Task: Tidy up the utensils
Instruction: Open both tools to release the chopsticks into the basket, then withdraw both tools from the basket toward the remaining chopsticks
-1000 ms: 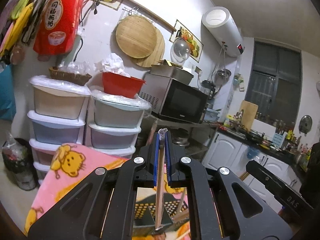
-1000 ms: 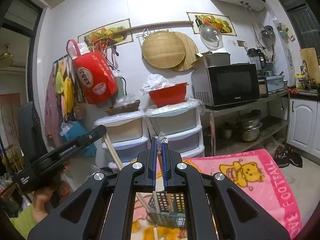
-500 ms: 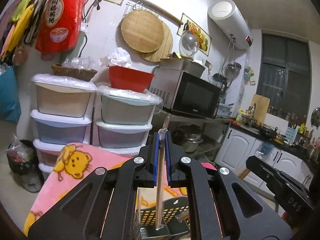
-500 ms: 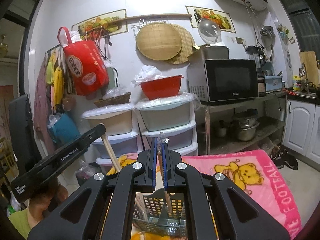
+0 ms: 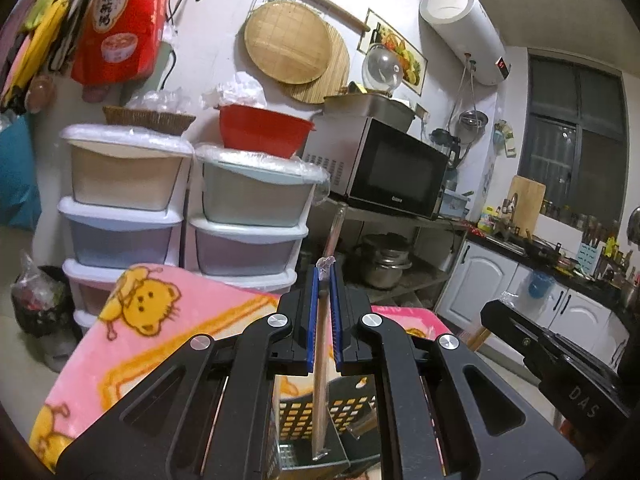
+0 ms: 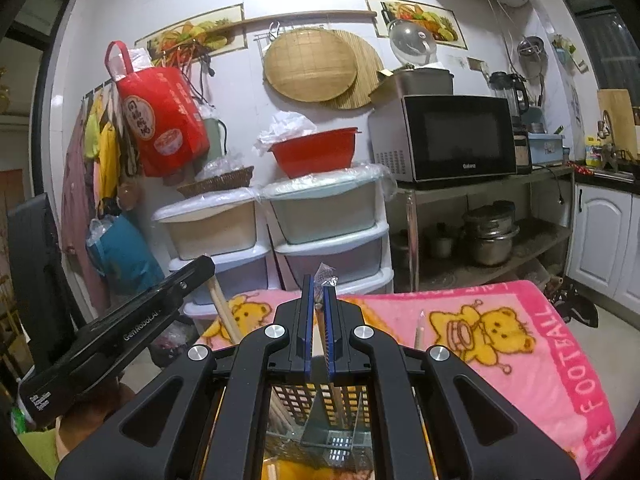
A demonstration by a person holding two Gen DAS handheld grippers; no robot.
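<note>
chopsticks over basket: the left tongs (image 5: 322, 320) pinch one wooden chopstick (image 5: 320, 384) upright, its lower tip hanging inside a compartment of the perforated utensil basket (image 5: 304, 416) directly beneath. the right tongs (image 6: 316, 328) grip a second chopstick (image 6: 329, 368) the same way, its long axis pointing down into the same basket (image 6: 344, 396) on the pink bear blanket (image 6: 520, 344). both appear equally close; a straight drop looks sufficient. a loose chopstick (image 6: 419, 330) lies on the blanket.

Pink blanket (image 6: 500, 312) with yellow bears; red bowl (image 6: 314, 152).
</note>
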